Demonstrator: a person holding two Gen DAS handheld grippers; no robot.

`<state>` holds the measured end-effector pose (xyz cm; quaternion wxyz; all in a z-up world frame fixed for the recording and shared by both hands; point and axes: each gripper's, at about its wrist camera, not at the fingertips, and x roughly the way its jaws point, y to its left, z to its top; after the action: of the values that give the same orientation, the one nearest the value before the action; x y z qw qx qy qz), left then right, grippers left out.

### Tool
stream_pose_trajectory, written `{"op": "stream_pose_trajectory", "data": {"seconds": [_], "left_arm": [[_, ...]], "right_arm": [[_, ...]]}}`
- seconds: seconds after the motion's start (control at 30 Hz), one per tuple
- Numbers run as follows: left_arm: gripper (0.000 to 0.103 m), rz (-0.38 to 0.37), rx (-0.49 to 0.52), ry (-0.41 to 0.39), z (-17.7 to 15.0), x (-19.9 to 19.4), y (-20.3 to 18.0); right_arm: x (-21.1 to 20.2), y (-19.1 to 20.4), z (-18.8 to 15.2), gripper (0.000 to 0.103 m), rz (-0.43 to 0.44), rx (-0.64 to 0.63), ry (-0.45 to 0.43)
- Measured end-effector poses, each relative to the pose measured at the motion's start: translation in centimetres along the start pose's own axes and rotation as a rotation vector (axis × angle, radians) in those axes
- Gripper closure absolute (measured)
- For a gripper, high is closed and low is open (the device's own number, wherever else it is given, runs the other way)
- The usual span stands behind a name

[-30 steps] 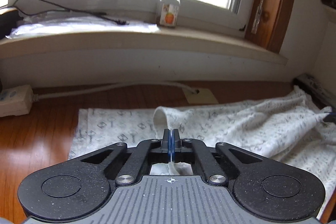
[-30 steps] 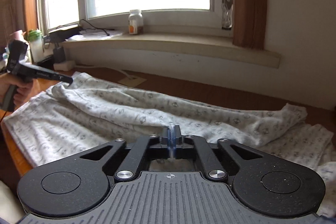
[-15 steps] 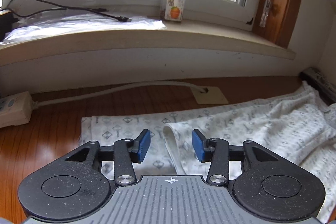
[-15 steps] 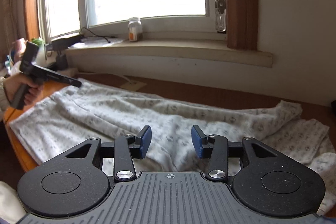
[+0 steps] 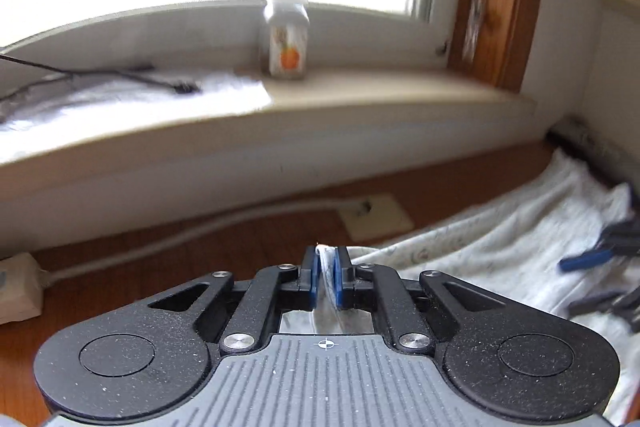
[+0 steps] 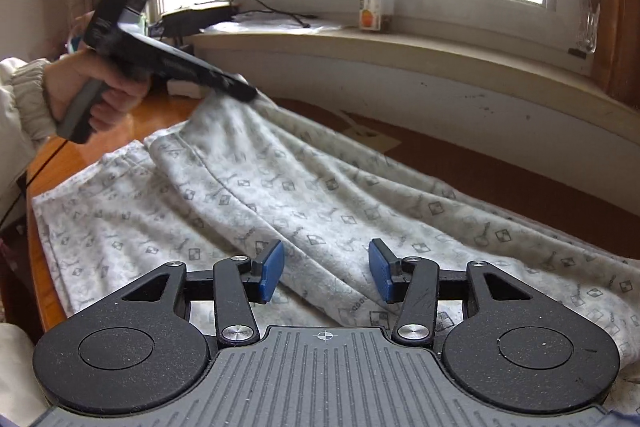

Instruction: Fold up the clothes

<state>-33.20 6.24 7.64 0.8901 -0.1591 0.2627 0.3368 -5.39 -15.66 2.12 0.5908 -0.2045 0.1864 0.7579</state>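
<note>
Right wrist view: a patterned garment (image 6: 304,187) is seen spread along the wooden table (image 6: 500,167) below the window sill (image 6: 400,47), rumpled, one layer lapped over another. Folding is judged partway at most; a flat, compact fold is not shown. The left gripper (image 5: 325,283) is nearly closed, a thin fabric edge pinched between its pads and raised off the table. The right gripper (image 6: 326,271) is spread wide over the cloth, nothing held; contact cannot be told.
</note>
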Motion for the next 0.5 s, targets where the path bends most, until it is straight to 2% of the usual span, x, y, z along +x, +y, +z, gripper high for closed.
{"op": "stream_pose_trajectory", "data": {"seconds": [0.07, 0.17, 0.27, 0.4, 0.5], "left_arm": [[0.094, 0.014, 0.006, 0.037, -0.6, 0.7, 0.2], [0.088, 0.035, 0.015, 0.092, -1.4, 1.8, 0.5], [0.073, 0.056, 0.024, 0.147, -2.2, 2.9, 0.8], [0.062, 0.037, -0.015, 0.131, -2.7, 2.9, 1.3], [0.061, 0.026, -0.023, 0.123, -2.9, 3.1, 1.4]], "right_arm": [[-0.2, 0.2, 0.5, 0.055, 0.011, 0.008, -0.020], [0.4, 1.9, 1.6, 0.055, 0.049, -0.018, -0.035], [2.1, 4.4, 2.8, 0.056, 0.101, -0.057, -0.036], [5.1, 7.8, 4.0, 0.057, 0.161, -0.135, -0.007], [7.2, 9.8, 5.0, 0.058, 0.186, -0.173, 0.010]]}}
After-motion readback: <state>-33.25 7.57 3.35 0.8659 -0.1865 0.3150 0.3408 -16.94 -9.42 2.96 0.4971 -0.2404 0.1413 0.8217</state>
